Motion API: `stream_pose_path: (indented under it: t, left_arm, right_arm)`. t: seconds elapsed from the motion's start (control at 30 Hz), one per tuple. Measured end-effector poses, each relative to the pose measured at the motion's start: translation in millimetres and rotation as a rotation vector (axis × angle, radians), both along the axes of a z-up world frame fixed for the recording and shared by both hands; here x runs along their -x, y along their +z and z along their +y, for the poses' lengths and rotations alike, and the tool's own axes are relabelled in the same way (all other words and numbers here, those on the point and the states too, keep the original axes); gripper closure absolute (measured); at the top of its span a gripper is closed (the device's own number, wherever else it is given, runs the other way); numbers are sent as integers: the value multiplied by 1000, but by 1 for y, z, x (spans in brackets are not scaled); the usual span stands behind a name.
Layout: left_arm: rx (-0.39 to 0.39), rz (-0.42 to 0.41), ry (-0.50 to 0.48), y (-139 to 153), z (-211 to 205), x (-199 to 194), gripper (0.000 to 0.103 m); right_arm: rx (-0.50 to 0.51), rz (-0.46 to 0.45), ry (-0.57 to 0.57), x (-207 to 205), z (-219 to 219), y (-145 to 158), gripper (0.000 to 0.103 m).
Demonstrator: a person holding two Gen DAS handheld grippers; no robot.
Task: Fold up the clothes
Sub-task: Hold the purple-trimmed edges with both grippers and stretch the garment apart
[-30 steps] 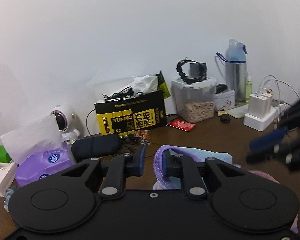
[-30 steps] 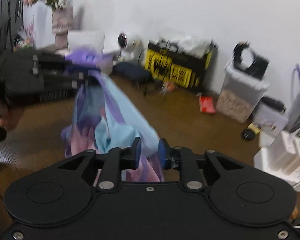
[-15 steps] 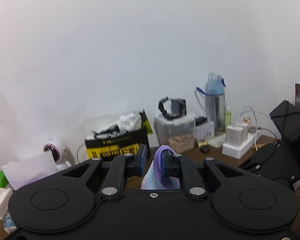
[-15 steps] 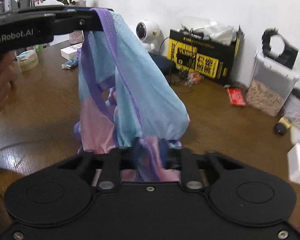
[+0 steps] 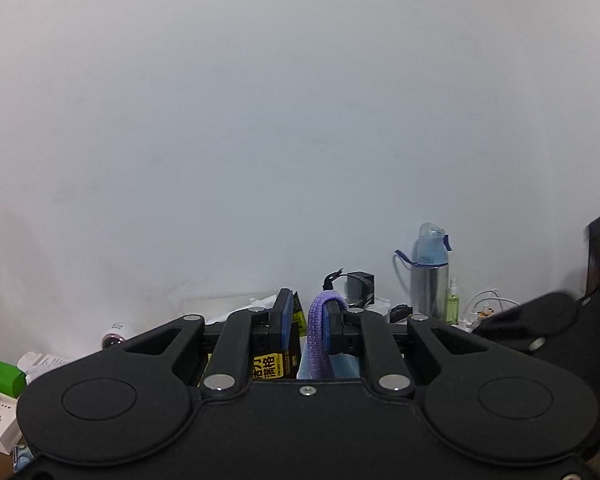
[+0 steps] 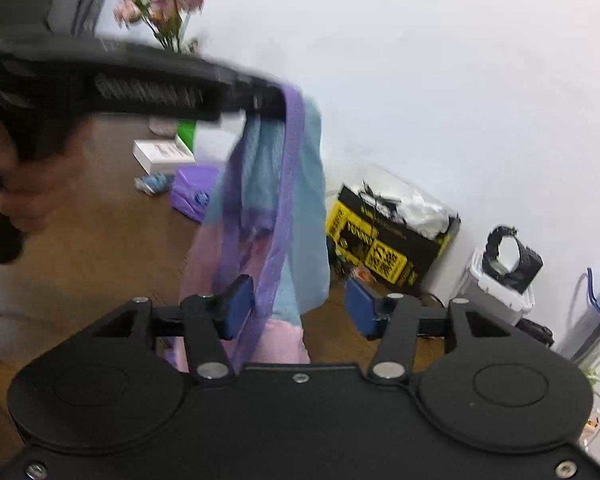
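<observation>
A light-blue and pink garment with purple trim [image 6: 300, 200] hangs from my left gripper [image 6: 268, 100], held by a hand [image 6: 32, 196] at the upper left of the right wrist view. In the left wrist view that gripper [image 5: 308, 304] points level at the wall. Its narrow jaws are shut on the garment's purple band [image 5: 319, 336], which curls over the right finger. My right gripper [image 6: 300, 304] is lower, beside the hanging cloth. Its jaws are opening, and the cloth hangs between the blue pads without being pressed, close to the left pad [image 6: 238, 304].
The garment hangs above a brown wooden table [image 6: 100, 248]. Along the wall stand a yellow-and-black box [image 6: 380, 248], a lidded plastic container [image 6: 496, 292] and a water bottle [image 5: 430, 272]. A purple tissue pack [image 6: 192, 192] and flowers [image 6: 160, 12] sit at the left.
My right gripper, shut on the lower cloth half a second ago, has let it go and its jaws stand apart. The left gripper has risen, lifting the garment with it.
</observation>
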State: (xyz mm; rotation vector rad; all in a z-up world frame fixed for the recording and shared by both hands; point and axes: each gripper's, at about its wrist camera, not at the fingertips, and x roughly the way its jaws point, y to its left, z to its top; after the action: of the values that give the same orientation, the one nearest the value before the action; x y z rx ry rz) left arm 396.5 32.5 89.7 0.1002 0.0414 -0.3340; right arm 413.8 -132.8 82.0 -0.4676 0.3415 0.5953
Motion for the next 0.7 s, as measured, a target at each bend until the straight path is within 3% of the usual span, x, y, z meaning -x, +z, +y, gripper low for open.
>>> stream_pose_path:
  t: [0.07, 0.1, 0.13, 0.33, 0.4, 0.47, 0.5, 0.53, 0.7]
  left_arm:
    - [-16, 7, 17, -4, -1, -3, 88]
    - [-19, 7, 20, -4, -1, -3, 88]
    - [-62, 11, 58, -10, -4, -7, 88]
    - [-116, 69, 106, -24, -13, -19, 87]
    - [-191, 88, 113, -35, -23, -24, 86]
    - [-262, 100, 134, -47, -32, -30, 69]
    - [-294, 150, 144, -60, -39, -39, 52]
    - [-312, 192, 138, -71, -42, -45, 46]
    - [-387, 313, 96, -112, -48, -63, 46]
  right_arm:
    - [20, 31, -31, -6, 0, -6, 70]
    - [19, 36, -60, -8, -2, -6, 85]
    - [17, 32, -95, -9, -6, -4, 91]
    - [-33, -79, -218, 5, -35, 19, 91]
    - [-31, -103, -233, 8, -38, 23, 91]
    - [-41, -125, -243, 13, -40, 28, 92]
    - [-49, -133, -243, 15, -42, 31, 92]
    - [-52, -139, -239, 17, -44, 35, 92]
    - [-47, -154, -236, 9, -50, 41, 92]
